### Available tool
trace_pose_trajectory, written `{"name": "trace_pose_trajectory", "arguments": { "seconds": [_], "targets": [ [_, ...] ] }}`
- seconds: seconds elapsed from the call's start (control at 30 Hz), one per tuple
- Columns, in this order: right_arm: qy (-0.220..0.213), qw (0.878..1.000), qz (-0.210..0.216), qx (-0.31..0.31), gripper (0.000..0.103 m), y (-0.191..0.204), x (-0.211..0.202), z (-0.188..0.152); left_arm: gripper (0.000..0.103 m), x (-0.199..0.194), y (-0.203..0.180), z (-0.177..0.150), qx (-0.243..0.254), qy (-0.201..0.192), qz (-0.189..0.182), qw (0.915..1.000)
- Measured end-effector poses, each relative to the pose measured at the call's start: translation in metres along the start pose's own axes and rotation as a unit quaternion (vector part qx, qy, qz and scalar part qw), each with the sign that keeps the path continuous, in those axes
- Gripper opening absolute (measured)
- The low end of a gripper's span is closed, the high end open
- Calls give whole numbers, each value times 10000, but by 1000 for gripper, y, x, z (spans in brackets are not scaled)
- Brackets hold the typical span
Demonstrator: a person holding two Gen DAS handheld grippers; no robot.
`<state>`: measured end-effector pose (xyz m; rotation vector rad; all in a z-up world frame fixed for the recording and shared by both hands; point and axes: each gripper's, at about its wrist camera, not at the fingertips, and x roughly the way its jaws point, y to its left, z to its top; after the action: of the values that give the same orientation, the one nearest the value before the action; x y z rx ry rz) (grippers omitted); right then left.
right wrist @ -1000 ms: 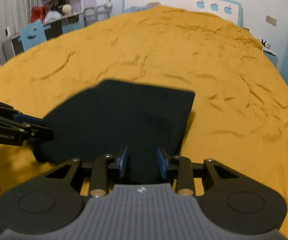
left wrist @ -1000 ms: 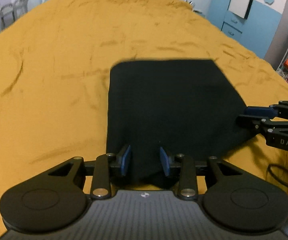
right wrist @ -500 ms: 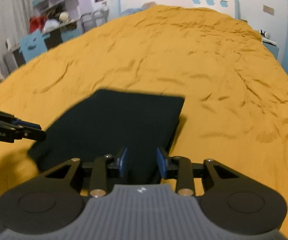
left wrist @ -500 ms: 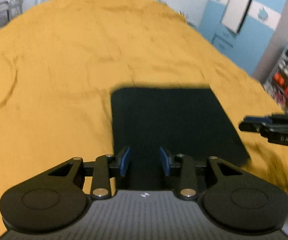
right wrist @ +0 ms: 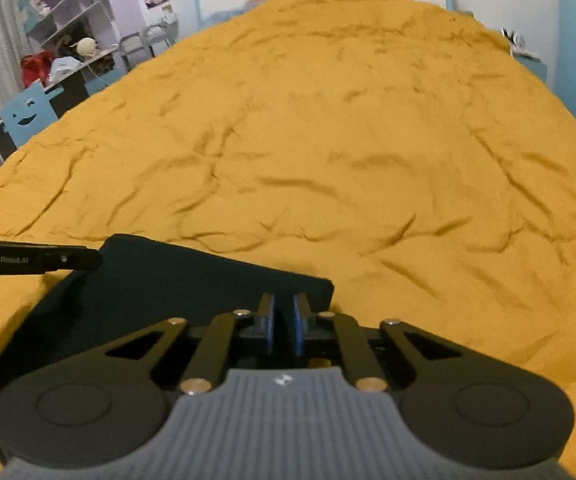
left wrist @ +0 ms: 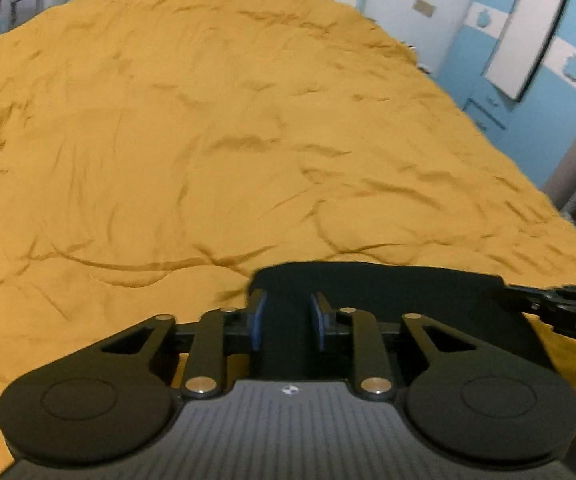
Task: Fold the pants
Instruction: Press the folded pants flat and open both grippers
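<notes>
The black pants (left wrist: pixel 387 296) lie folded into a flat rectangle on the orange bedspread (left wrist: pixel 208 140). In the left wrist view my left gripper (left wrist: pixel 286 322) is open, its blue pads apart over the near left part of the pants. In the right wrist view my right gripper (right wrist: pixel 282 322) has its pads nearly together over the right edge of the pants (right wrist: pixel 168 280); I see no cloth between them. Each gripper shows in the other's view: the right one (left wrist: pixel 559 312) at the right, the left one (right wrist: pixel 36 260) at the left.
The orange bedspread (right wrist: pixel 327 140) is wrinkled and stretches far ahead. Blue cabinets (left wrist: pixel 527 92) stand to the right of the bed. Shelves and a desk with clutter (right wrist: pixel 68 56) stand to the left.
Both grippers have pulled back and tilted up from the pants, which now sit low in both views. The right gripper's pads have closed from apart to nearly together.
</notes>
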<state>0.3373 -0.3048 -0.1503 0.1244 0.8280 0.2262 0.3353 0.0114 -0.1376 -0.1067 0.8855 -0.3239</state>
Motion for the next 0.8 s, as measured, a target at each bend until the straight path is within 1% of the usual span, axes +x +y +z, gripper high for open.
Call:
{"name": "trace_pose_trajectory", "arguments": {
  "seconds": [0.03, 0.1, 0.2, 0.23, 0.33, 0.37, 0.43, 0.47, 0.5, 0.53, 0.57, 0.63, 0.67, 0.7, 0.73, 0.77, 0.8],
  "targets": [
    [16, 10000, -41, 9, 0, -2, 5, -1, 27, 5, 3, 0, -85, 42, 69, 9999],
    [59, 9999, -93, 84, 0, -5, 14, -3, 27, 12, 11, -1, -274, 128, 56, 9995],
    [45, 9995, -267, 172, 0, -10, 17, -1, 28, 9, 13, -2, -252, 105, 101, 9996],
    [37, 9992, -317, 221, 3, -13, 15, 0, 28, 5, 12, -1, -207, 93, 170, 9996],
    [-42, 9986, -352, 391, 5, -22, 0, 4, 28, -11, 13, 6, -24, 55, 523, 9986],
    [-104, 9985, -392, 373, 8, -23, -10, 6, 28, -18, 14, 9, 106, 18, 674, 9977],
    [-241, 9983, -453, 278, 9, -20, -31, 8, 28, -42, 13, 13, 418, -195, 1035, 9936],
    [-322, 9982, -455, 216, 11, -18, -43, 10, 28, -58, 12, 16, 514, -309, 1153, 9915],
    [-395, 9981, -444, 158, 15, -16, -55, 11, 28, -74, 13, 19, 581, -423, 1208, 9901],
    [-473, 9978, -454, 106, 28, -13, -68, 13, 28, -89, 12, 21, 631, -538, 1255, 9886],
    [-555, 9974, -453, 45, 37, -9, -80, 13, 28, -108, 9, 23, 697, -662, 1316, 9866],
    [-682, 9969, -379, -108, 43, 0, -107, 14, 30, -141, 2, 24, 873, -879, 1411, 9822],
    [-701, 9968, -352, -143, 50, 4, -118, 15, 33, -157, -3, 24, 969, -958, 1484, 9795],
    [-755, 9965, -326, -164, 53, 9, -130, 14, 37, -173, -10, 22, 1075, -1051, 1554, 9763],
    [-825, 9960, -295, -187, 61, 13, -141, 14, 40, -188, -16, 19, 1149, -1144, 1608, 9736],
    [-908, 9953, -278, -211, 69, 19, -154, 12, 48, -200, -22, 16, 1189, -1234, 1629, 9717],
    [-1011, 9942, -278, -237, 73, 25, -167, 10, 58, -214, -30, 10, 1223, -1356, 1633, 9695]
  ]
}}
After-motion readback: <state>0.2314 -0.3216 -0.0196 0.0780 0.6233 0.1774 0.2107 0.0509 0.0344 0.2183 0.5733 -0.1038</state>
